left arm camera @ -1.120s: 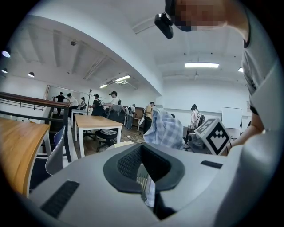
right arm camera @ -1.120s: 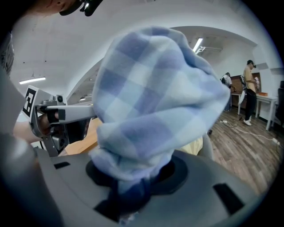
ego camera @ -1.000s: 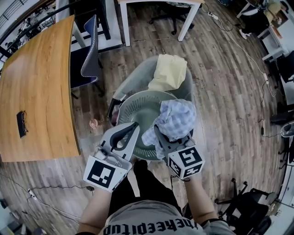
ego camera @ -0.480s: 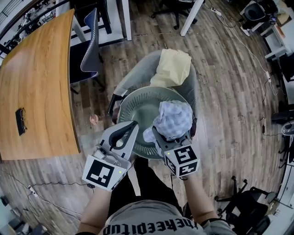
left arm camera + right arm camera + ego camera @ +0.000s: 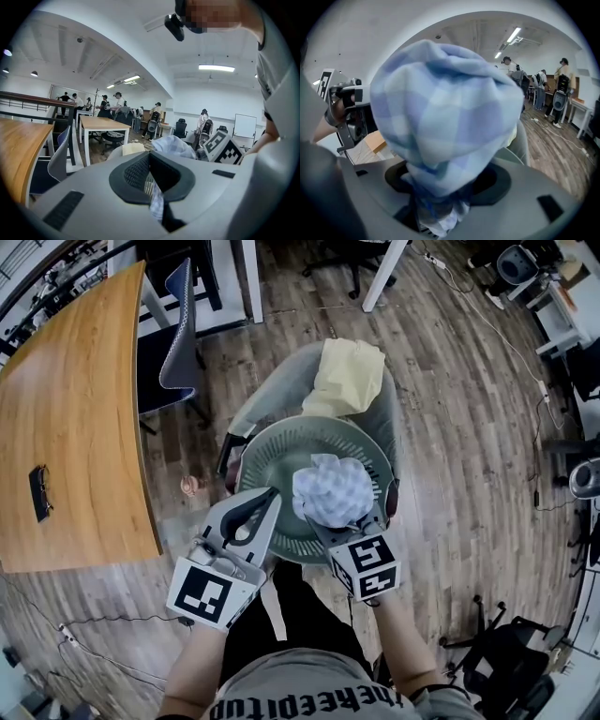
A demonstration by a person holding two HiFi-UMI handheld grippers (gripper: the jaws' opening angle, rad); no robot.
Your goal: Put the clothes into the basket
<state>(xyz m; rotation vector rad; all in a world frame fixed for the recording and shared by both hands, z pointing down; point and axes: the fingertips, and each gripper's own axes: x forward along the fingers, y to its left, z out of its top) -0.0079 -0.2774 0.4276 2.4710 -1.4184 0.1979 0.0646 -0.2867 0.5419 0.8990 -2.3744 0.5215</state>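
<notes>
The right gripper [image 5: 345, 521] is carrying the show here, and its jaws have just been opening. They are standing wide now, with the blue-and-white checked cloth bundle [image 5: 333, 488] sitting between them and no longer looking pinched. In the right gripper view that bundle is ballooning up straight ahead of the jaws, while its tail is trailing back down into the gap between them. The cloth is balled up, so it is not showing a clear long axis beyond that tail, which is running along the gripper's own line.

The round pale-green slatted plastic basket [image 5: 258, 451] is lying ahead of and below those jaws, and the bundle is hanging over its bowl. I judge this as a release in progress, with the cloth needing only to slip forward and down.

The left gripper [image 5: 272, 495] is waiting beside the bundle at the near rim with its jaws together, seemingly holding nothing. The right hand is clearly the nearer one.

Beyond the basket, a pale yellow cloth [image 5: 352, 376] is lying draped over a grey chair [image 5: 281, 395].
</notes>
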